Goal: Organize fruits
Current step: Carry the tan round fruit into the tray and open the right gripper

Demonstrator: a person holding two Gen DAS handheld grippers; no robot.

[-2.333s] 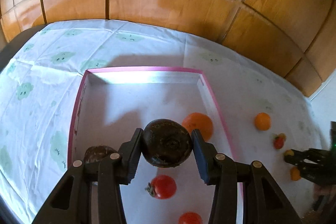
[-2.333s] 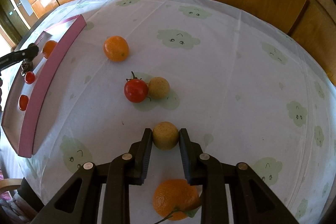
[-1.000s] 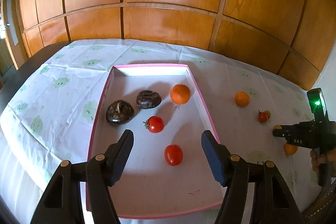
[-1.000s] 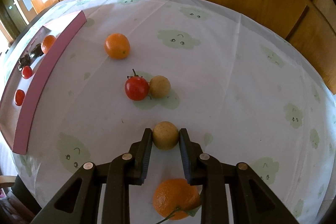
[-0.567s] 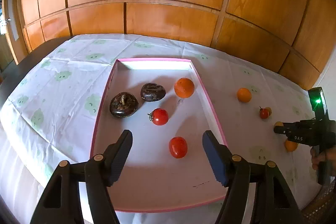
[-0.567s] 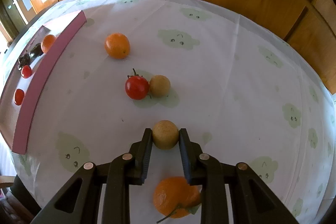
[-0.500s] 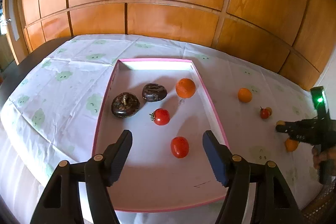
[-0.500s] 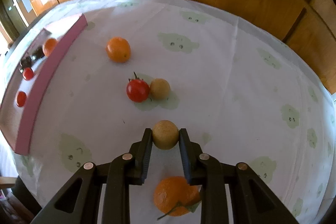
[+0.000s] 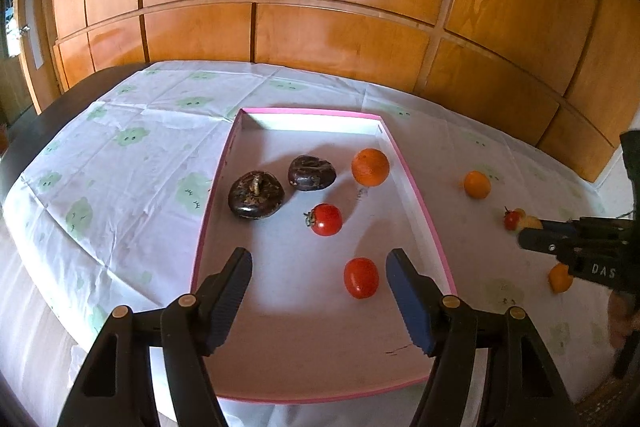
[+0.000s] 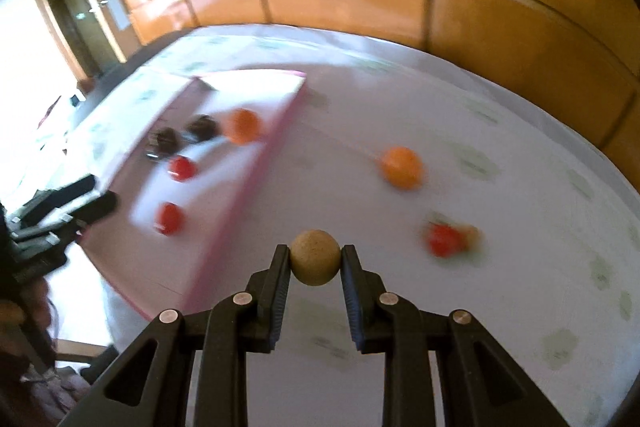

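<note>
Tablecloth (image 9: 132, 163), apparently cloud-printed; wooden panelling (image 9: 328, 39).

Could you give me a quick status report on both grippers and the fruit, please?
Left gripper open above pink-rimmed tray. Right gripper shut on small round tan fruit, lifted off white tablecloth. Nothing between it and tray.

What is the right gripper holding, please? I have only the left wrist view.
Observer: A round tan fruit, pinched between the fingers of the right gripper.
Operator: Is it off the cloth?
Observer: It seems so. The cloth shows beneath the fruit, though the picture is blurred.
Operator: Where is the tray from there?
Observer: The tray lies ahead and to the left, with its pink wall nearest the fruit.
</note>
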